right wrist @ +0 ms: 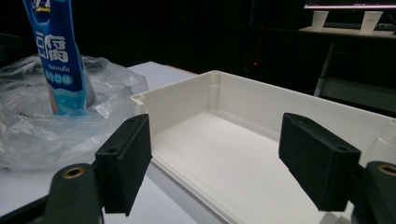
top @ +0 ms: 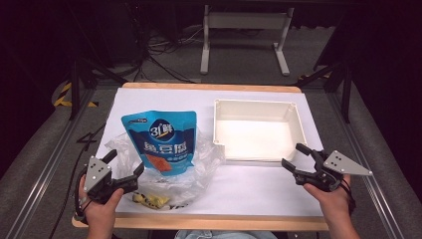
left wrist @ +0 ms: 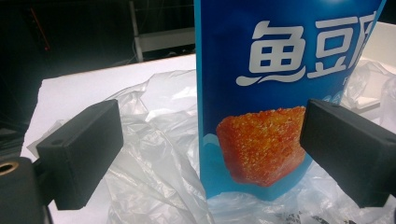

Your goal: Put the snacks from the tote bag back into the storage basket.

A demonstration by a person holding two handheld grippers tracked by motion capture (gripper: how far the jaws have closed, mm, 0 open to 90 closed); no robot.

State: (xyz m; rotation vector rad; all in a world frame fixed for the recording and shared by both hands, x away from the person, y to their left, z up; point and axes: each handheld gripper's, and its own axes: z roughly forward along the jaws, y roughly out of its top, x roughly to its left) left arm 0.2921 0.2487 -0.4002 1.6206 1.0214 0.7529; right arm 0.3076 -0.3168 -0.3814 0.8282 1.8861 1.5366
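Standing upright on crumpled clear plastic bag [top: 199, 164], left of white bin [top: 259, 130]: blue fish-tofu pouch [top: 161, 142], not yet gripped. Left claw [top: 124, 169] gaping beside pouch; right claw [top: 298, 160] gaping, empty, hovering at bin's near rim. Bin holding nothing; transfer still pending.

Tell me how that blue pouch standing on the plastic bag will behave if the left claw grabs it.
The blue pouch looks like a soft stand-up film pack, so it will probably dent rather than stay stiff. It stands tall on the crumpled plastic bag, so a sideways nudge may tip it. Its glossy skin could slip; the open left claw should close mid-body.
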